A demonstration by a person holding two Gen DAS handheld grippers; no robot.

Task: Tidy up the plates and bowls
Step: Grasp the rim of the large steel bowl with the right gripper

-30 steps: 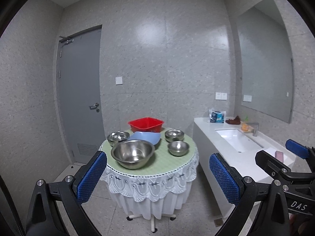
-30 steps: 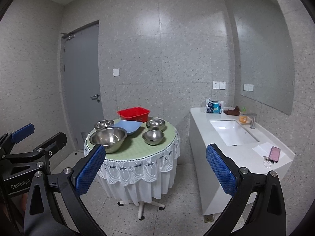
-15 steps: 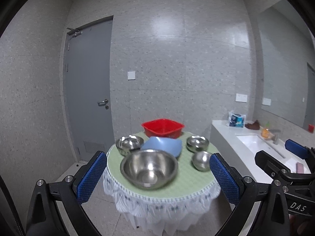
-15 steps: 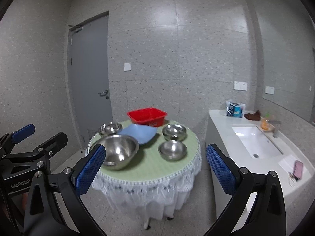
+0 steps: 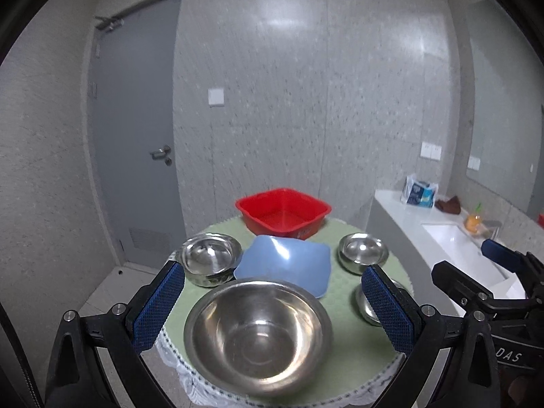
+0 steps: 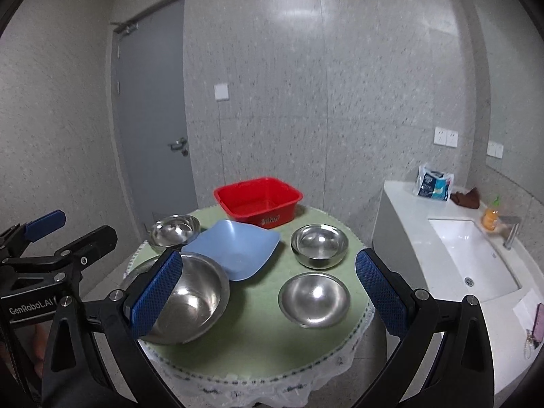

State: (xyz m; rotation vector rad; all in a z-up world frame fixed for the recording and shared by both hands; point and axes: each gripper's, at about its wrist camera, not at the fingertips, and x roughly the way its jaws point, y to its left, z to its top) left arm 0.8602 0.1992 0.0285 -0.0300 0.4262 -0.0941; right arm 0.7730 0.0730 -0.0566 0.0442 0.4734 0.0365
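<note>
**Both grippers spread wide above the bowls**

Left wrist view: your left gripper [image 5: 273,307] hangs level over the near edge of the round worktop [image 5: 353,357], its blue pads far apart and holding nothing. The large steel bowl [image 5: 258,335] sits between them, right below. Behind it lies the blue plate [image 5: 285,263], with a small steel bowl [image 5: 210,262] at its left, another [image 5: 363,253] at its right, and the red basin [image 5: 284,212] at the back. Since a second ago the worktop has grown much larger in this view, so you have closed in. A third small bowl [image 5: 365,302] is mostly hidden behind the right pad, and motion blur softens the wall.

Right wrist view: your right gripper [image 6: 268,294] is likewise level and wide, empty, above the near small bowl [image 6: 313,298]. Its left pad covers part of the large bowl. Your left gripper juts in at the left edge. The sink counter [image 6: 401,200] is cut off at the right.
</note>
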